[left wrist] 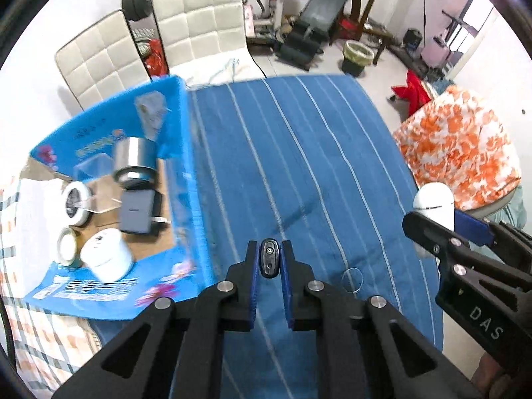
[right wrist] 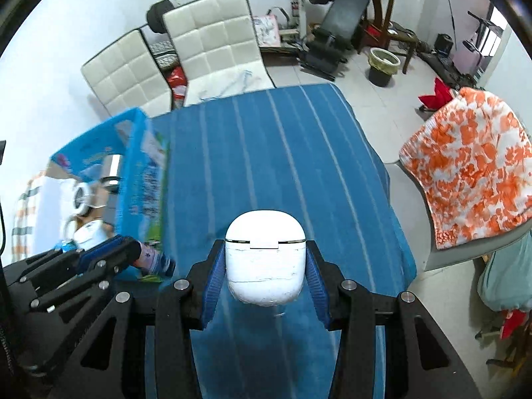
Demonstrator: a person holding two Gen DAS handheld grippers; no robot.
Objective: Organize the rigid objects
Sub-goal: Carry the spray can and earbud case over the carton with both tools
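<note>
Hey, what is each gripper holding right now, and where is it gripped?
Left gripper: small black oval key-fob-like object, pinched by its two long sides. Right gripper: white rounded plastic earbud case, clamped across its lower body's sides.

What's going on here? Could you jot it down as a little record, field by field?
left hand-held gripper: shut on a small black key fob
right hand-held gripper: shut on a white earbud case
surface: blue striped cloth
container: blue cardboard box, left of the cloth
in the box: metal tin, tape rolls, grey power adapter, white round container
loose on cloth: thin wire ring
</note>
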